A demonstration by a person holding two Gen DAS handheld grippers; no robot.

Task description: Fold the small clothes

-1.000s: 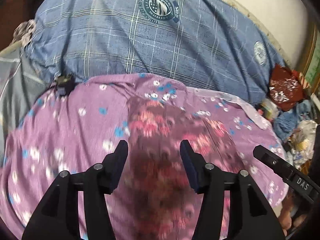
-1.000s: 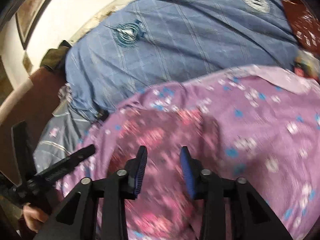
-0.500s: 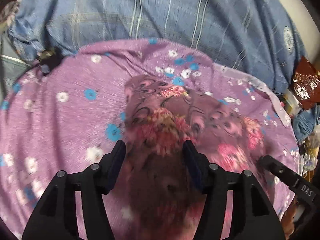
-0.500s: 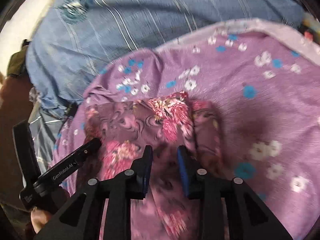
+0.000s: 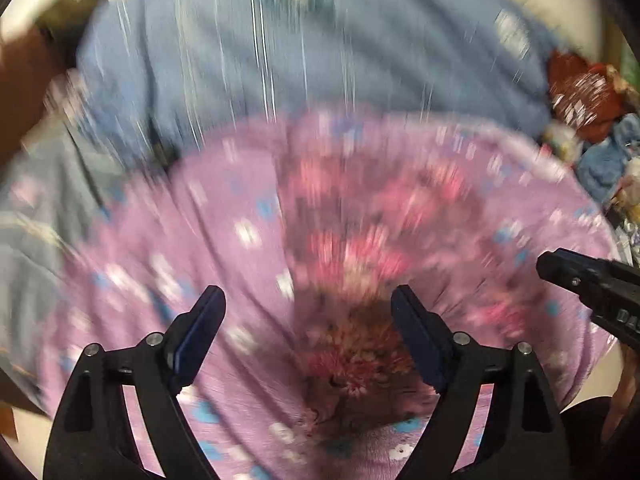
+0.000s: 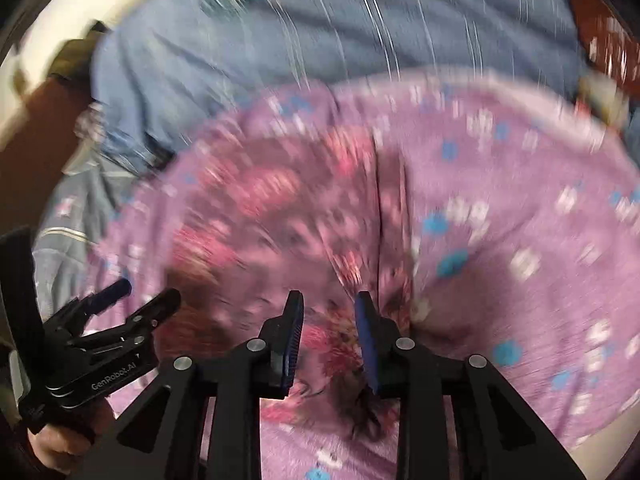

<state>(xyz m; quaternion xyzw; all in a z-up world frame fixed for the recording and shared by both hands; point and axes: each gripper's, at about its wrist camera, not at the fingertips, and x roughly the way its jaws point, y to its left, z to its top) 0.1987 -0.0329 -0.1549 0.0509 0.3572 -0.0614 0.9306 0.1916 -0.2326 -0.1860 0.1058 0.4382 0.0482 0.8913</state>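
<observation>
The small dark floral garment (image 5: 360,264) lies on the purple flowered sheet (image 5: 208,208). The left hand-held gripper (image 5: 308,312) is opening wide around its near edge, gripping nothing; the right hand-held gripper (image 6: 328,320) stands narrowly parted over that edge, pads apparently clear. Best to pinch both near corners squarely before lifting, I judge.

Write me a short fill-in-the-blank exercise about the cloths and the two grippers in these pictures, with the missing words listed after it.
1. The dark floral garment lies on a ____ sheet dotted with small flowers.
2. Beyond that sheet lies a ____ checked cloth.
3. The left gripper has its jaws set ____ than the right gripper.

Missing words: purple; blue; wider
</observation>
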